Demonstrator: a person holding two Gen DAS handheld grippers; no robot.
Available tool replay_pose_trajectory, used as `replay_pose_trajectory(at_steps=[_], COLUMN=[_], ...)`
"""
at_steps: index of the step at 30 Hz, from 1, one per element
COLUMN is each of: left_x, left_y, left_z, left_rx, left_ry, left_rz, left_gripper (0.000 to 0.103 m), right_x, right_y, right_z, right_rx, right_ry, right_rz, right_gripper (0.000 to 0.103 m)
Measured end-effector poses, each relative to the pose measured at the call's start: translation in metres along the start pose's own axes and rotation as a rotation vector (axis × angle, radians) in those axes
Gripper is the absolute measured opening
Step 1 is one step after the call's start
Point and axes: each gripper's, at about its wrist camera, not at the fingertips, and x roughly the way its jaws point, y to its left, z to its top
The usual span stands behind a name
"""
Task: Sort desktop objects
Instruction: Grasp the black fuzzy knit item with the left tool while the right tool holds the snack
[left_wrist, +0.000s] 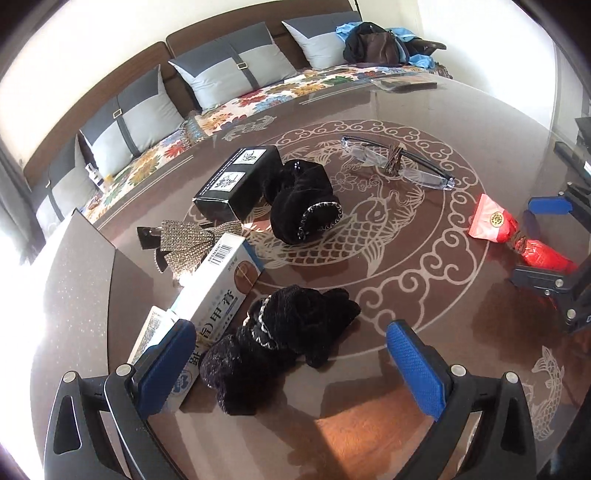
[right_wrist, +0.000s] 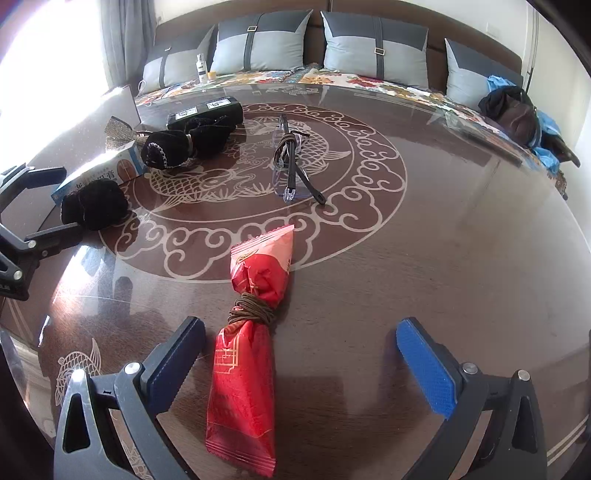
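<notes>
While both grippers hang over the patterned table, the count runs so:
Left gripper: jaws wide apart, straddling one black scrunchie at lower centre.
Right gripper: jaws wide apart around one red snack packet, tied with one brown hair tie.
Black scrunchies: two; the second at centre.
Boxes: two, one white, one black.
Glasses: one pair, upper right, a brown tie around them.
Rhinestone bow clip: one, left.
</notes>
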Motion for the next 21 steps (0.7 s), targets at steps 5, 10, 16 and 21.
replay_pose_trajectory(at_steps=[5, 10, 16, 21], left_x=[0.010, -0.023, -0.022, 0.012], left_y=[0.008, 0.011, 0.010, -0.004], left_z=[-0.010, -0.031, -0.025, -0.014], left_rx=[-0.133, -0.211, -0.215, -0.123], left_ry=[0.069, 0.046, 0.029, 0.104], left_rz=[-0.173, -0.415, -0.269, -0.180], left_gripper=[0.103, 0.103, 0.103, 0.103], right_x=[0.000, 0.000, -0.001, -0.001], right_y=[0.000, 0.000, 0.000, 0.000], right_z=[0.000, 0.000, -0.001, -0.001], right_rx=[0.000, 0.000, 0.000, 0.001], right_ry=[0.000, -0.001, -0.001, -0.001], right_rz=[0.000, 0.001, 0.001, -0.002], right_gripper=[0.103, 0.103, 0.103, 0.103])
